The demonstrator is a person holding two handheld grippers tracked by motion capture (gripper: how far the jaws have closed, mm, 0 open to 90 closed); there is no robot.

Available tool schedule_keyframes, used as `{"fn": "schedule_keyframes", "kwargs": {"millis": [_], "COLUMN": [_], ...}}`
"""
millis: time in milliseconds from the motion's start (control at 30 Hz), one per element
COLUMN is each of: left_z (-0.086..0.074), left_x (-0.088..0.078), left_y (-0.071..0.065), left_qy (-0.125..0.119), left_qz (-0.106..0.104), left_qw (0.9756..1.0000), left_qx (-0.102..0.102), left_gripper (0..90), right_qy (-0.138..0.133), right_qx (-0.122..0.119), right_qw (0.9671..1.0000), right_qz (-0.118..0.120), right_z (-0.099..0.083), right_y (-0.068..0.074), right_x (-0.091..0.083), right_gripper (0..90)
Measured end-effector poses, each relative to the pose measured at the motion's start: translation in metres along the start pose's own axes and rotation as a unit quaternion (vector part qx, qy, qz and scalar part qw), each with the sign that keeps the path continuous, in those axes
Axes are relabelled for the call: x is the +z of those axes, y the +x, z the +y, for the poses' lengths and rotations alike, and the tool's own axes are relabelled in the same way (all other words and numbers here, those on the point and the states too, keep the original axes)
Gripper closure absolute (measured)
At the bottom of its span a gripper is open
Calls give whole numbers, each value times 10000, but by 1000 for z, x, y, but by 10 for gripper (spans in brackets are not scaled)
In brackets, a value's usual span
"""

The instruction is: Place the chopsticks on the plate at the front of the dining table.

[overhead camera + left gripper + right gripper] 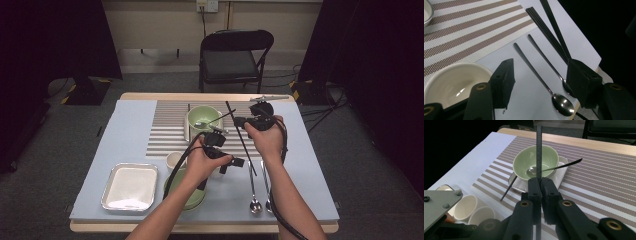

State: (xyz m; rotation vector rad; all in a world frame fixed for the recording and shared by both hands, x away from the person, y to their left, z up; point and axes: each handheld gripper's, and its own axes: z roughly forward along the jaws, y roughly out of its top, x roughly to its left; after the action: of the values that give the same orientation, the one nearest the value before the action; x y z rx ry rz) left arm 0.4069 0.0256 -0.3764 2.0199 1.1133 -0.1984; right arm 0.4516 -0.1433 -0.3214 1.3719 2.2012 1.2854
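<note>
1. High view: the right gripper (248, 121) is held above the striped placemat (167, 132), its jaws closed on a black chopstick (241, 135) that runs from near the green bowl (204, 118) down towards the person. The left gripper (231, 162) hovers just left of that stick's lower part, over the blue tabletop (127, 130) cover. Two spoons (254, 192) lie side by side near the front edge. A metal tray (130, 186) and a green plate (192, 200) sit at front left.

2. Left gripper view: the jaws stand wide apart with nothing between the pads. Below them lie the two spoons (541, 82), and a pair of black chopsticks (549, 32) runs beside the spoons, crossing near the right-hand pad. A white bowl (451, 80) sits at lower left. To pick up cleanly, I would centre one item between the pads before closing, so that the neighbouring utensil is not caught too.

3. Right gripper view: the jaws are pressed tight on the chopstick (539, 150), which rises straight up in front of the green bowl (534, 161); a spoon (554, 167) rests in that bowl, and two white cups (474, 210) stand at lower left. The grip sits partway along the stick, so a slow, level carry should keep the long free end from swinging into the bowl.
</note>
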Motion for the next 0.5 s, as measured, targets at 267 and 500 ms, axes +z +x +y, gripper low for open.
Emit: {"fn": "schedule_keyframes", "kwargs": {"millis": [267,500], "left_z": [-1,-1], "left_x": [3,5], "left_y": [-2,-3], "left_qy": [33,-3], "left_qz": [-17,-57], "left_qw": [10000,10000], "left_qx": [-1,-46], "left_gripper": [399,401], "right_qy": [-1,11], "right_qx": [-10,-29], "right_qw": [10000,10000], "right_qz": [-37,-35], "right_z": [1,1], "right_y": [3,5], "right_x": [2,3], "right_gripper": [862,862]}}
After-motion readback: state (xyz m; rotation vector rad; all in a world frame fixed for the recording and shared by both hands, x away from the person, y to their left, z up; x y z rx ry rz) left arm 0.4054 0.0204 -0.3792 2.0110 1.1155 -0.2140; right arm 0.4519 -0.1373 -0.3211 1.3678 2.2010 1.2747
